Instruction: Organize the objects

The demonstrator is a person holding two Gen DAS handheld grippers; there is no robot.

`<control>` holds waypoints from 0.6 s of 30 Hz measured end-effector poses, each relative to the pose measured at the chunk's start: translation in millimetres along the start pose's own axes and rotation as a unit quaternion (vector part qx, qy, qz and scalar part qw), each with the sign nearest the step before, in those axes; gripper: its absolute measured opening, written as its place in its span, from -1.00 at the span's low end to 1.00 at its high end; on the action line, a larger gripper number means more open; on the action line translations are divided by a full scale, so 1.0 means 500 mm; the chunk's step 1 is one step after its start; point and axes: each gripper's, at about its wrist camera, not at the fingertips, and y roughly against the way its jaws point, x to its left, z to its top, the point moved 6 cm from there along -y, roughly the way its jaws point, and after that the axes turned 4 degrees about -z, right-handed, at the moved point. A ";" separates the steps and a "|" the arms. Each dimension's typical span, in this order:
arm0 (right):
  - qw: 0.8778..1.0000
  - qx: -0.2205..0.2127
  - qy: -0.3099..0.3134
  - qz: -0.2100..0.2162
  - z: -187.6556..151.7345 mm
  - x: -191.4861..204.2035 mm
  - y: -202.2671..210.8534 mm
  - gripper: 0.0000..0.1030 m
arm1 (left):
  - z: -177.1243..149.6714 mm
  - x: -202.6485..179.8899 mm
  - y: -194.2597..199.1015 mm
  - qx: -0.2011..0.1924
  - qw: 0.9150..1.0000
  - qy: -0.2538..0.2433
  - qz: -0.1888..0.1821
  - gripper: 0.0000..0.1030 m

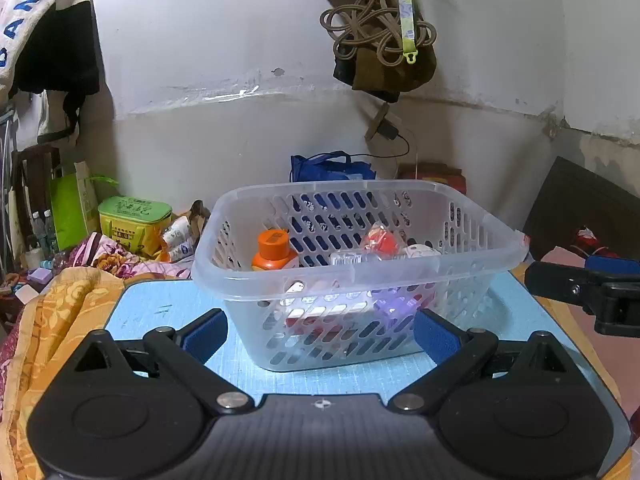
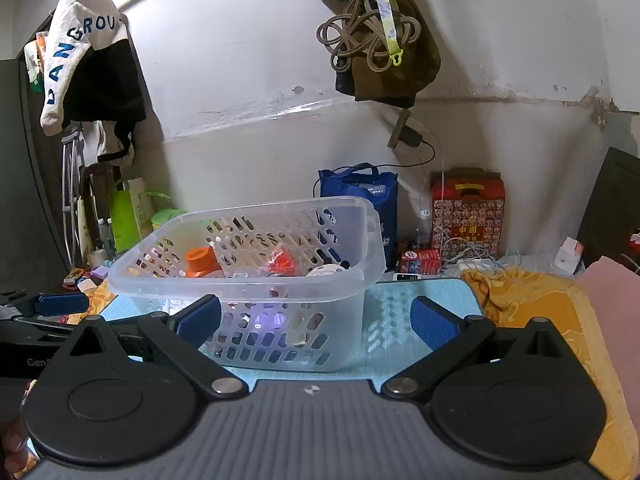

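While both claws are hanging spread wide and gripping nothing, clear slotted basket (image 1: 352,276) is sitting mid-counter on blue mat (image 1: 168,312), toward mat's far edge. Left claw (image 1: 320,332) is facing basket's near wall, blue pads (image 1: 206,334) flanking it, apart from plastic. Right claw (image 2: 316,320) is hovering at basket's near right corner, empty. Orange-capped bottle (image 1: 274,250), red wrapped item (image 1: 380,240), white round piece (image 1: 420,250) are lying inside basket. Blue bag (image 2: 360,196) and red patterned box (image 2: 468,212) are standing beyond counter's far edge, against wall.
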 end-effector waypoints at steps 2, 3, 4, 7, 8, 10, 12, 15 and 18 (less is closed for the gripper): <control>1.000 0.001 0.001 0.001 -0.001 0.002 -0.001 1.00 | 0.001 0.003 0.002 -0.002 1.000 0.002 0.001 0.95; 1.000 0.002 0.002 0.002 -0.002 0.003 -0.001 1.00 | 0.001 0.005 0.003 -0.003 1.000 0.003 0.001 0.95; 1.000 0.002 0.003 0.002 -0.002 0.004 -0.002 1.00 | 0.001 0.007 0.003 -0.003 1.000 0.004 0.002 0.95; 1.000 0.002 0.003 0.002 -0.003 0.005 -0.001 1.00 | 0.001 0.012 0.003 -0.004 1.000 0.007 0.005 0.95; 1.000 0.002 0.003 0.003 -0.002 0.006 -0.001 1.00 | 0.001 0.013 0.003 -0.004 1.000 0.008 0.005 0.95; 1.000 0.002 0.005 0.004 -0.002 0.007 0.000 1.00 | 0.001 0.014 0.004 -0.004 1.000 0.010 0.003 0.95; 1.000 0.003 0.006 0.006 -0.003 0.008 -0.001 1.00 | 0.000 0.011 0.003 -0.004 1.000 0.009 0.003 0.95; 1.000 0.003 0.008 0.004 -0.004 0.008 0.000 1.00 | -0.002 0.009 0.002 -0.004 1.000 0.007 0.003 0.95; 1.000 0.003 0.007 0.003 -0.003 0.006 -0.001 1.00 | -0.002 0.008 0.001 -0.003 1.000 0.007 0.002 0.95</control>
